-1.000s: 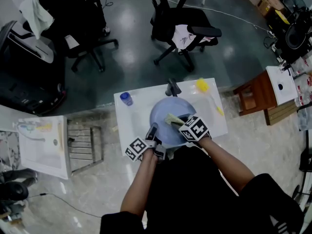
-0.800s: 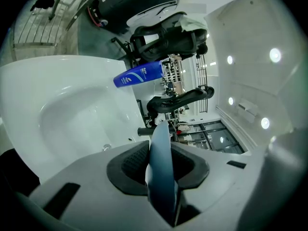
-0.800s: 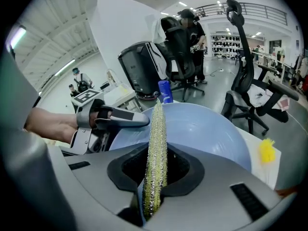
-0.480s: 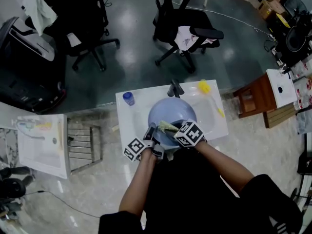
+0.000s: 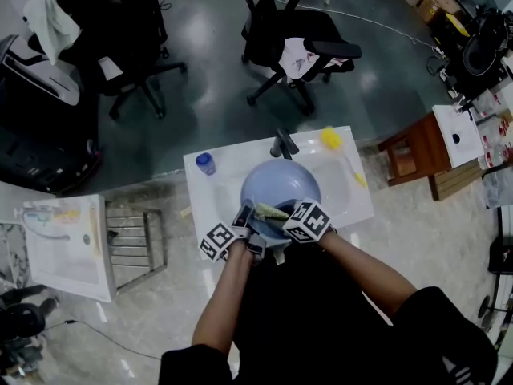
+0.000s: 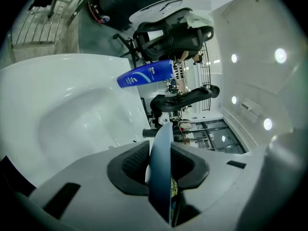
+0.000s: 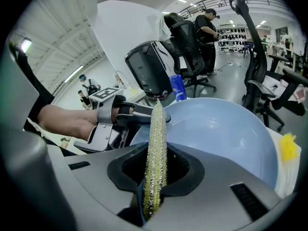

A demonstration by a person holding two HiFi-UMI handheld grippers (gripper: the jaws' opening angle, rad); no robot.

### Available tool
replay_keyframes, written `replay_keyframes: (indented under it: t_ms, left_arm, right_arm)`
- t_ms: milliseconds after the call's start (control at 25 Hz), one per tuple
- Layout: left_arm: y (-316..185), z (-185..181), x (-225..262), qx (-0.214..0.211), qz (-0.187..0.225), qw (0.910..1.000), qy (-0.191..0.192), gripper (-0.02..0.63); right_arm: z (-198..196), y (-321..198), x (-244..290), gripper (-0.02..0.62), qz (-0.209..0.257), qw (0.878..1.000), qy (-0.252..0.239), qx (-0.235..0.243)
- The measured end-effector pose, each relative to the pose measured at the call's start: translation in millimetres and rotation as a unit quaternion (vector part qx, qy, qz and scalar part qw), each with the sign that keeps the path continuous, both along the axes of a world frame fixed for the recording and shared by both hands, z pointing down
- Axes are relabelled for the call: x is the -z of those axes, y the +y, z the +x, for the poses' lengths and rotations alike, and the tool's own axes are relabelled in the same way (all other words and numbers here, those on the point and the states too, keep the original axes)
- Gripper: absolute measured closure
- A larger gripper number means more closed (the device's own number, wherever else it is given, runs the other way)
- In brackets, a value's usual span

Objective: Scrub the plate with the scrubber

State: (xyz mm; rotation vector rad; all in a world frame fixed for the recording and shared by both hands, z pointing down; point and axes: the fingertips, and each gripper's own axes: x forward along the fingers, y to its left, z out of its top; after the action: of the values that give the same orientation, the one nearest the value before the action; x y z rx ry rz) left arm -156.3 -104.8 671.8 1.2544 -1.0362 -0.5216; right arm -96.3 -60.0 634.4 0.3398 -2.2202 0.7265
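Note:
A pale blue plate (image 5: 282, 184) is held tilted over the white sink (image 5: 220, 189). My left gripper (image 5: 244, 217) is shut on the plate's near left rim; in the left gripper view the plate's edge (image 6: 161, 162) stands upright between the jaws. My right gripper (image 5: 280, 216) is shut on a flat green-gold scrubber (image 5: 270, 212). In the right gripper view the scrubber (image 7: 156, 153) stands on edge between the jaws, against the near left part of the plate (image 7: 226, 134), close to the left gripper (image 7: 144, 117).
A black faucet (image 5: 282, 144) rises at the sink's far edge. A blue bottle (image 5: 206, 164) stands at the far left corner, a yellow brush (image 5: 337, 147) lies at the right. Office chairs (image 5: 296, 42) stand beyond, a wooden stool (image 5: 413, 155) to the right.
The right gripper has slid the scrubber leftward and nearer across the plate, toward the left gripper. The left gripper keeps its hold on the rim.

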Motion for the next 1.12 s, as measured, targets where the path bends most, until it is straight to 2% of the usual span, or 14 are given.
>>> replay_keyframes:
  t_ms: [320, 760, 920, 1120]
  left_arm:
    - [-9, 15, -24, -0.042, -0.026, 0.9988, -0.008, 0.529]
    - [-13, 23, -61, -0.094, -0.058, 0.9929, -0.043, 0.534]
    - [2, 24, -75, -0.118, -0.092, 0.9873, -0.053, 0.545]
    - [17, 19, -106, -0.108, -0.137, 0.9829, -0.060, 0.522]
  right_arm:
    - [10, 3, -18, 0.538, -0.029, 0.999, -0.017, -0.025]
    - [17, 14, -44, 0.538, -0.048, 0.999, -0.004, -0.013]
    - [22, 25, -57, 0.538, -0.055, 0.998, 0.006, -0.005]
    - [36, 25, -71, 0.538, -0.035, 0.999, 0.034, 0.018]
